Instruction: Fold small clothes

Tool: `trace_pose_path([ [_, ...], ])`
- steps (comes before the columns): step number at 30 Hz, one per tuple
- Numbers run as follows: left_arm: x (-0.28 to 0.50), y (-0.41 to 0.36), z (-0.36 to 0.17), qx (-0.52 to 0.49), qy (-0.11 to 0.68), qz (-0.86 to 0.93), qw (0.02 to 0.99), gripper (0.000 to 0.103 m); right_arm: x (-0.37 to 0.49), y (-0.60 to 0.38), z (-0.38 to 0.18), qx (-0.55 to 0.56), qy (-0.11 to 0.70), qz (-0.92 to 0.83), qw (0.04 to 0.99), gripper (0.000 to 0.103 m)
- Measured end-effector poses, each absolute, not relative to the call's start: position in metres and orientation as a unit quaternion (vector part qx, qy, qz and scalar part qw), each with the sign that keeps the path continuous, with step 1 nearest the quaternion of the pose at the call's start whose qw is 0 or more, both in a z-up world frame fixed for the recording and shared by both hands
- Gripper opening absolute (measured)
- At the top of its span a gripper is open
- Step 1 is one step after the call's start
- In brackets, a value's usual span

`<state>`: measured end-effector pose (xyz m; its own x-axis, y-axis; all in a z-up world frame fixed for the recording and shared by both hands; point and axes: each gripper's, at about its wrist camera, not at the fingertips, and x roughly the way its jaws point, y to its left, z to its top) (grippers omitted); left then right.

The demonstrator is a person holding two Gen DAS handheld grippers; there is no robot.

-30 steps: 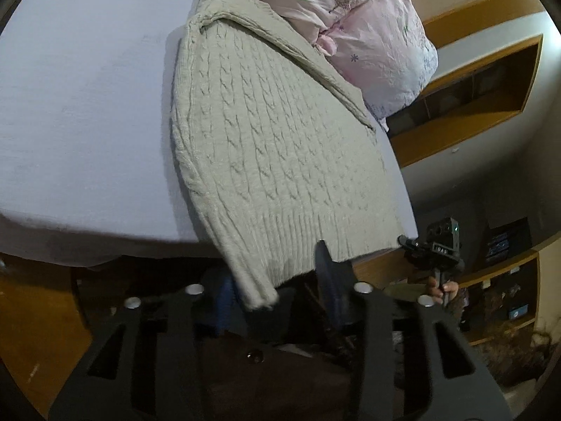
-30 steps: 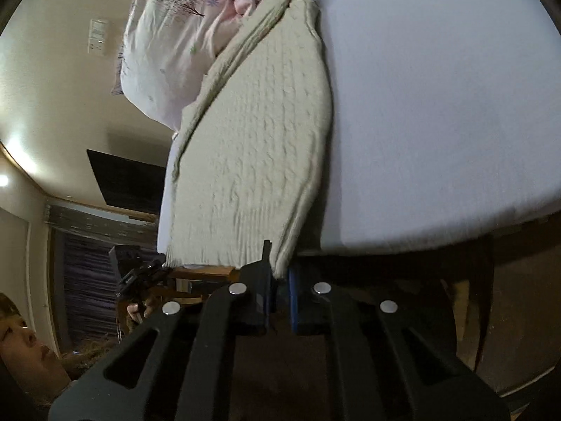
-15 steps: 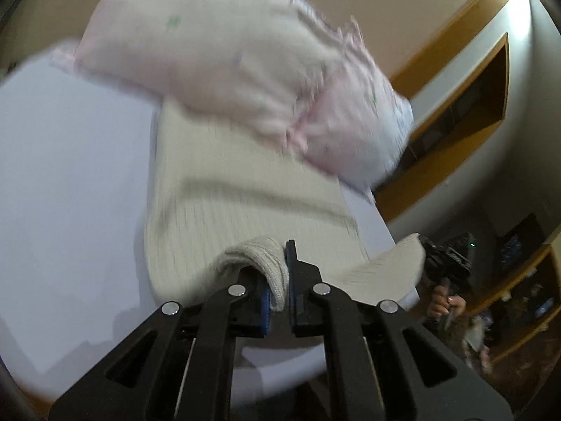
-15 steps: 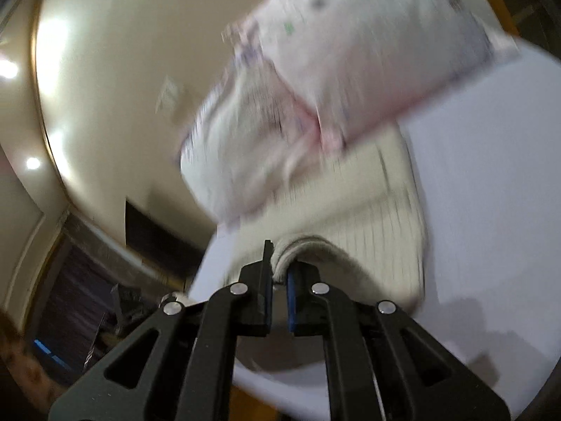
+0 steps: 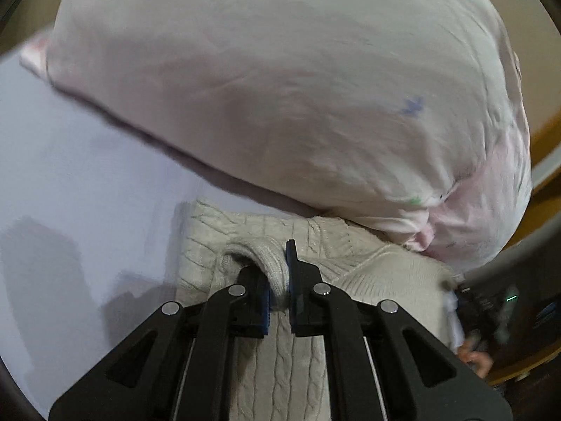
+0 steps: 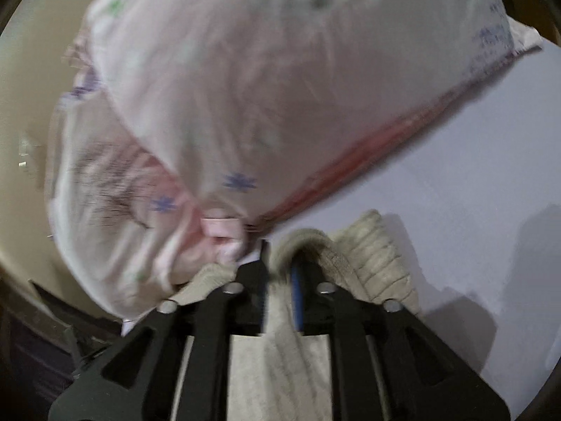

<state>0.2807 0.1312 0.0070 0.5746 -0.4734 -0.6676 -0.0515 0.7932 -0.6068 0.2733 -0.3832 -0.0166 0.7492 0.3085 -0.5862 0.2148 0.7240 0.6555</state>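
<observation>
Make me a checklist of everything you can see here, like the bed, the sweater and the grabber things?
Surface: bed sheet, pale lavender, smooth.
Job's things: cream cable-knit sweater, its hem carried up toward its collar end.
Clutter: big pink pillow with small flower prints, lying just beyond the sweater.
Grippers: left gripper shut on a fold of the sweater; right gripper shut on another fold.
Cables: nothing seen.
Surroundings: wooden shelving at the edge of the left view; beige wall in the right view, blurred.

No readable text, labels or numbers (views partly blurred)
</observation>
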Motion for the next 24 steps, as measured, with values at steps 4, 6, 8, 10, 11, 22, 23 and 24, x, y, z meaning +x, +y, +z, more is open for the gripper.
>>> trace_pose_path([
  [4,0.278,0.174,-0.010,-0.491,0.415,-0.173,0.746,0.030,0.261,-0.378,-0.006,0.348,0.333,0.032,0.876,0.067],
  [6,0.264,0.196,-0.001,-0.523,0.376,-0.142,0.751,0.088,0.255,-0.374,0.005,0.347,0.311,0.046,0.884,0.073],
  [8,0.248,0.204,0.018,-0.474,0.355,-0.120,0.797,0.088,0.248,-0.369,0.007,0.341,0.301,0.076,0.887,0.079],
  [10,0.235,0.203,0.023,-0.433,0.380,-0.119,0.809,0.088,0.262,-0.361,-0.012,0.296,0.390,0.045,0.871,0.081],
  [11,0.229,0.203,0.022,-0.422,0.390,-0.121,0.810,0.088,0.263,-0.356,-0.008,0.280,0.379,0.043,0.881,0.077],
  [22,0.207,0.143,-0.006,-0.279,0.487,-0.116,0.819,0.062,0.201,-0.392,-0.005,0.389,0.242,0.147,0.877,0.083],
  [23,0.207,0.146,-0.007,-0.278,0.481,-0.105,0.825,0.054,0.197,-0.400,-0.011,0.403,0.239,0.146,0.871,0.083],
  [24,0.207,0.146,-0.008,-0.282,0.474,-0.097,0.829,0.046,0.200,-0.398,-0.013,0.415,0.242,0.145,0.865,0.084],
])
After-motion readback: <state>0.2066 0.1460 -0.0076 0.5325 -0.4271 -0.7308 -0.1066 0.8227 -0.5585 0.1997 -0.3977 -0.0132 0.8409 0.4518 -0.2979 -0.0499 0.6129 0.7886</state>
